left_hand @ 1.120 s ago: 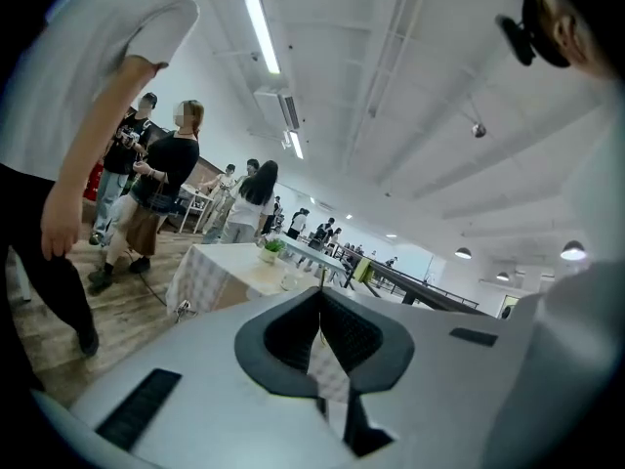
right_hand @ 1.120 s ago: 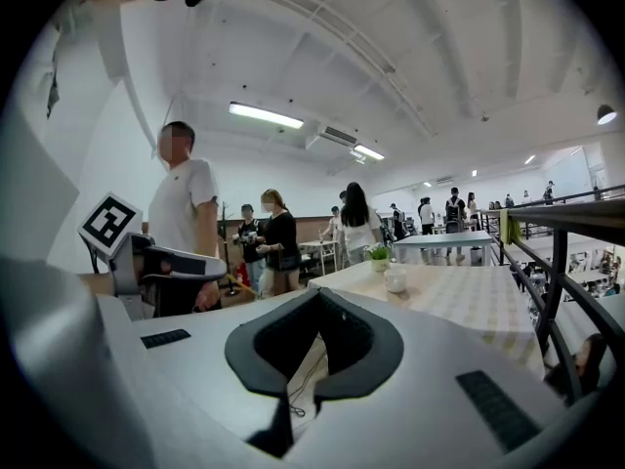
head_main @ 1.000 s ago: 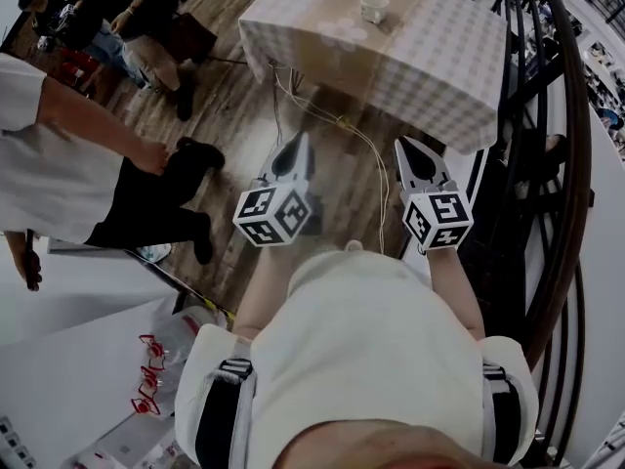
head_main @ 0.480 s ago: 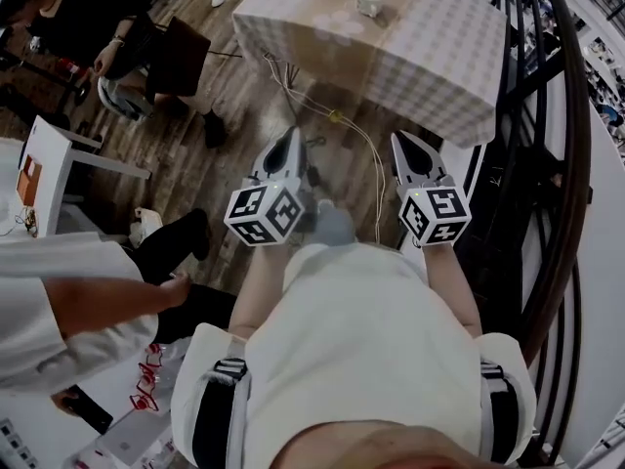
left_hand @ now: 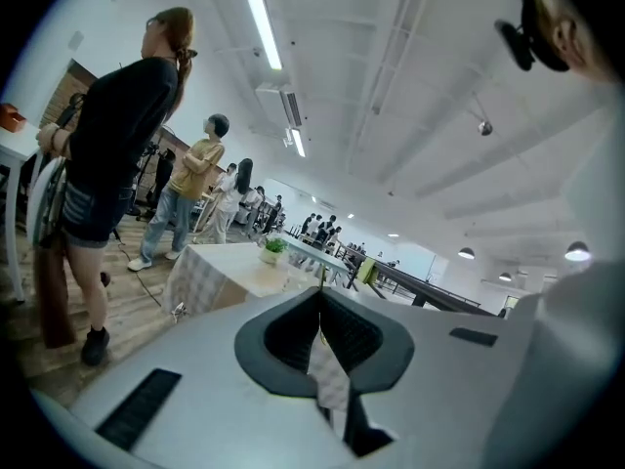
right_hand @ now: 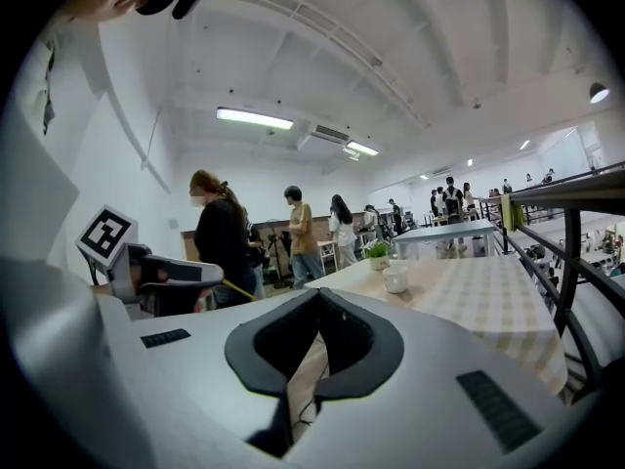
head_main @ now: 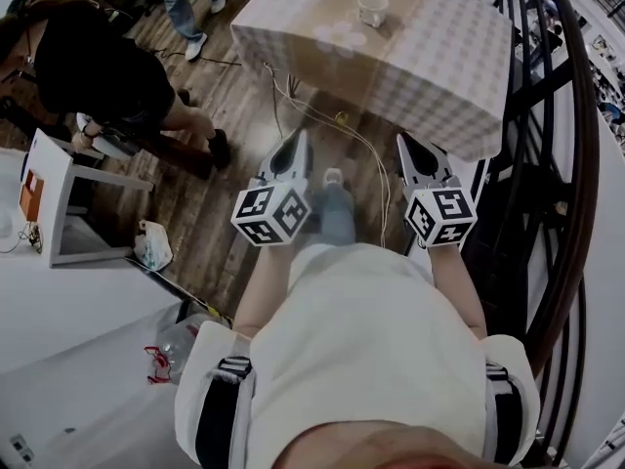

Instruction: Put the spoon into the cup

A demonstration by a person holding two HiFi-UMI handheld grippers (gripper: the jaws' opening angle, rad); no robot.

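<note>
A white cup [head_main: 372, 8] stands on the table with the checked cloth [head_main: 430, 57], far ahead of me; in the right gripper view the cup [right_hand: 395, 278] sits next to a small potted plant [right_hand: 377, 253]. I cannot make out a spoon in any view. My left gripper [head_main: 300, 137] and right gripper [head_main: 402, 141] are held side by side over the wooden floor, short of the table. Both are shut with nothing between the jaws. The left gripper view shows its jaws [left_hand: 320, 299] closed, pointing at the table [left_hand: 234, 268]. The right gripper's jaws [right_hand: 317, 297] are closed too.
A black railing [head_main: 562, 164] runs down the right side. Cables [head_main: 337, 123] trail over the floor from the table. A person in black [head_main: 93, 71] stands at the left near a small white table [head_main: 59, 198]. More people and tables fill the far room.
The person in white at the left has left the view and a person in black now stands at the upper left. My foot has stepped forward; both grippers stay shut and roughly in place.
</note>
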